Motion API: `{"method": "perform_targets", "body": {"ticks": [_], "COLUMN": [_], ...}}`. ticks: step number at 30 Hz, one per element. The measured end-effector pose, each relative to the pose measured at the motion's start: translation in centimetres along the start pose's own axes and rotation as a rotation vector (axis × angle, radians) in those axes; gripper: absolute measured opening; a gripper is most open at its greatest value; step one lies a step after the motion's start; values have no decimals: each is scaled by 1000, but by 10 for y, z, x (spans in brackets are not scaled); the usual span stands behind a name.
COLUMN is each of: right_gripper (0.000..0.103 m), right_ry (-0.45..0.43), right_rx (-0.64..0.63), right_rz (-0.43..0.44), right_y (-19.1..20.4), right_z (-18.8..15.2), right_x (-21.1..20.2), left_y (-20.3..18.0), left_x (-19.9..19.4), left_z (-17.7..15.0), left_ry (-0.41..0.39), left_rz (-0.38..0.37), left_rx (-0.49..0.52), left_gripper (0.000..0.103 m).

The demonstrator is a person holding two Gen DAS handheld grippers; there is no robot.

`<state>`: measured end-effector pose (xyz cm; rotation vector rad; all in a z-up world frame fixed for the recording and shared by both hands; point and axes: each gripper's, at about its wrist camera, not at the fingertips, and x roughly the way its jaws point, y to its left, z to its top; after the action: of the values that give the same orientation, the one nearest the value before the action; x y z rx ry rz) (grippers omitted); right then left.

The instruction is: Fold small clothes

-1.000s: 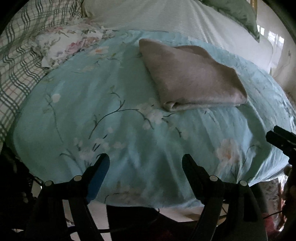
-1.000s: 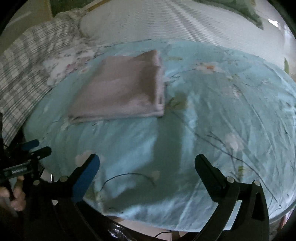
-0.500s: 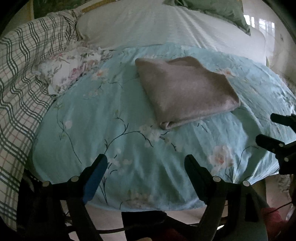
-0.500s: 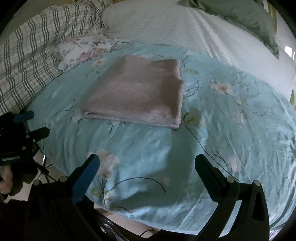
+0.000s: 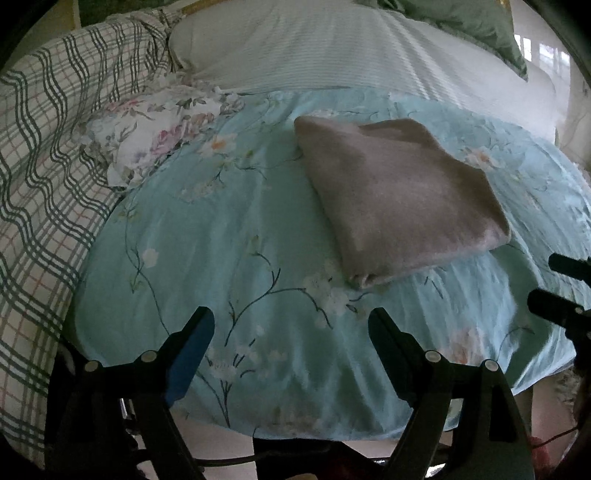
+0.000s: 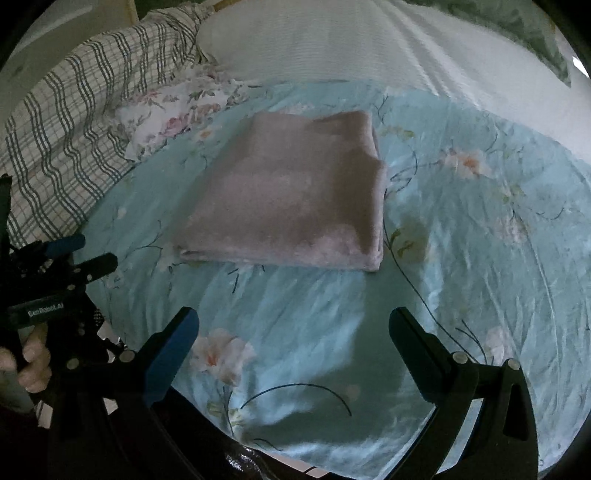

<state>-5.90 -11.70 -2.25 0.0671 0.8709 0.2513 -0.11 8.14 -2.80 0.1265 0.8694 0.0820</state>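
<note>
A folded pinkish-grey garment (image 5: 399, 199) (image 6: 295, 199) lies flat on the light blue flowered cover (image 5: 240, 236) (image 6: 480, 240) of a bed. My left gripper (image 5: 291, 321) hangs open near the cover's front edge, well short of the garment, with nothing between its fingers. Just as wide stands my right gripper (image 6: 293, 321), open and empty, back from the garment's near fold. The left gripper (image 6: 79, 254) also shows at the left edge of the right wrist view, held by a person's hand (image 6: 31, 362). The right gripper's fingers (image 5: 554, 304) show at the right edge of the left wrist view.
A small flowered cloth (image 5: 155, 133) (image 6: 173, 107) lies bunched at the back left of the cover. A green-checked blanket (image 5: 44, 177) (image 6: 74, 118) fills the left side. A white striped quilt (image 5: 332, 48) and a green pillow (image 5: 472, 26) lie behind. The floor shows below the bed's front edge.
Both grippers have pulled back and risen from the bed, so the folded garment sits farther off and more of the bed shows. The garment has not moved.
</note>
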Motion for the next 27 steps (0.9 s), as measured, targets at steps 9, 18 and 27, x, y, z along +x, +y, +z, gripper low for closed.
{"method": "perform_targets", "body": {"ticks": [9, 18, 27], "right_gripper": [102, 102, 103], "right_ry": [-16, -18, 4], "right_rx": [-59, -55, -50], "right_rz": [-30, -33, -30], "right_y": [6, 6, 7], "right_z": [13, 25, 26], "right_x": [-6, -2, 5], "left_y": [-14, -13, -10], "left_x": [5, 13, 20], "left_z": [15, 23, 27], "left_ry": [-5, -6, 2], "left_rz": [6, 8, 1], "left_rx": [53, 63, 56], "left_gripper": [86, 86, 86]}}
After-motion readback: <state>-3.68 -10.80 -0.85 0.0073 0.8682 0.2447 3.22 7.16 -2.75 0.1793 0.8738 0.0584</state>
